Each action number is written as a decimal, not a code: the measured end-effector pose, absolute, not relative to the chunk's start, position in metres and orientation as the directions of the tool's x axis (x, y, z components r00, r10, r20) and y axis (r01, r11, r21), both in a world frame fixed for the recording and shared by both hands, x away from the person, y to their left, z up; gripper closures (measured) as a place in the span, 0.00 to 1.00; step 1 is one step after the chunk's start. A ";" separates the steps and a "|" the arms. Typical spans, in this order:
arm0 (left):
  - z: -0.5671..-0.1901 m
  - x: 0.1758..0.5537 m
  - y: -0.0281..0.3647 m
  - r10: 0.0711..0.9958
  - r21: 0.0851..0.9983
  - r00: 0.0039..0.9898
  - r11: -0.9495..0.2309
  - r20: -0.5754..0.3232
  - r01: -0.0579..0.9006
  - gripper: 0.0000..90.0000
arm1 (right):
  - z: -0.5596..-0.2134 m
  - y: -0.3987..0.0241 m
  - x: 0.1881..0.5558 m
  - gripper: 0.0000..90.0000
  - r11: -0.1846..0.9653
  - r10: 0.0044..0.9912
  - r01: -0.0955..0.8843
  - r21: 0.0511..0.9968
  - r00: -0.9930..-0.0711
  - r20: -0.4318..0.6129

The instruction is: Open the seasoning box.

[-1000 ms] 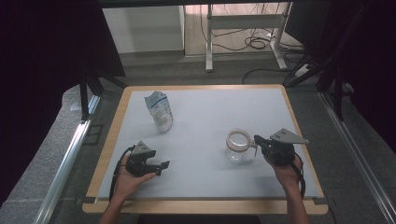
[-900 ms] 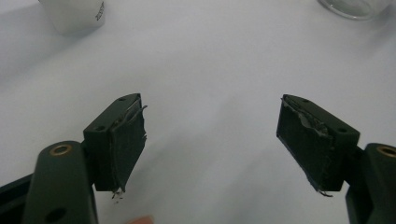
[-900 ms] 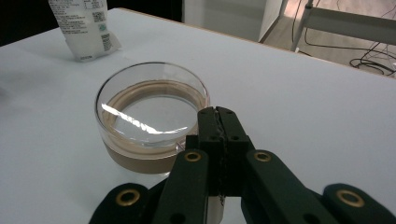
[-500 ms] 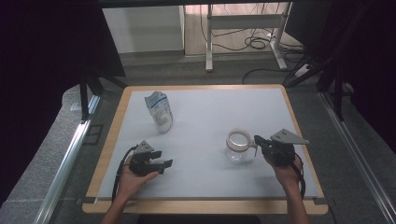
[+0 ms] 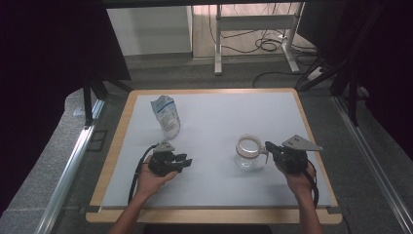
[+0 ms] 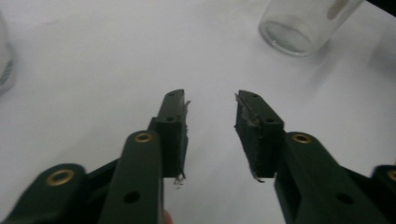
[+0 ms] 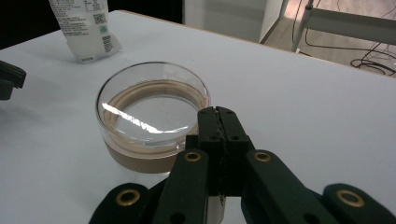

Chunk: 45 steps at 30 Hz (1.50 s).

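Note:
A clear glass jar (image 5: pixel 249 152) with a brown band stands open on the white table top (image 5: pixel 219 122). My right gripper (image 5: pixel 269 147) is shut, its tips against the jar's (image 7: pixel 149 121) near wall; in the right gripper view (image 7: pixel 217 112) the jaws meet with no gap, and I cannot tell whether they pinch anything. My left gripper (image 5: pixel 187 161) hovers low over bare table to the jar's left. Its jaws (image 6: pixel 212 98) have just been closing, still stand apart, and have nothing between them. A white and blue pouch (image 5: pixel 165 116) stands upright behind the left gripper.
The table has a wooden rim (image 5: pixel 114 146). Black curtains hang on both sides. A metal frame (image 5: pixel 253 34) and cables lie on the floor beyond the far edge. The jar (image 6: pixel 299 23) lies ahead and right of the left jaws.
My left hand has moved right and slightly away from the near edge, and its jaws have narrowed. The right gripper and the jar have stayed put.

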<state>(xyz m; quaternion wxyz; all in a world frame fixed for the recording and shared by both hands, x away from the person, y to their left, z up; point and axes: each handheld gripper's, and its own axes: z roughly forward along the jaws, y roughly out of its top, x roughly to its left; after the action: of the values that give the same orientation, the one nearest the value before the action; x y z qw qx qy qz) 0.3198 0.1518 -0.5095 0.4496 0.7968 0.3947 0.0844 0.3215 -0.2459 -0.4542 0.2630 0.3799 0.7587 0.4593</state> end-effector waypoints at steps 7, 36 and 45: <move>-0.503 0.327 0.131 0.680 0.792 0.700 -0.298 -0.217 0.534 0.92 | -0.454 -0.245 0.321 1.00 0.291 0.816 0.332 0.897 -0.575 -0.052; -0.488 0.343 0.080 0.612 0.812 0.769 -0.345 -0.185 0.470 0.99 | -0.459 -0.250 0.322 1.00 0.240 0.804 0.343 0.908 -0.594 0.012; -0.479 0.349 0.052 0.569 0.817 0.804 -0.373 -0.173 0.440 1.00 | -0.459 -0.250 0.322 1.00 0.239 0.804 0.343 0.908 -0.594 0.013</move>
<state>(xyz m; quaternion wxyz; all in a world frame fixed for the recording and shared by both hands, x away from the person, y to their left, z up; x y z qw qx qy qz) 0.3490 0.0520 -0.4786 0.4695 0.8256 0.3055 0.0687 0.3215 -0.2503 -0.4588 0.2380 0.3823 0.7503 0.4840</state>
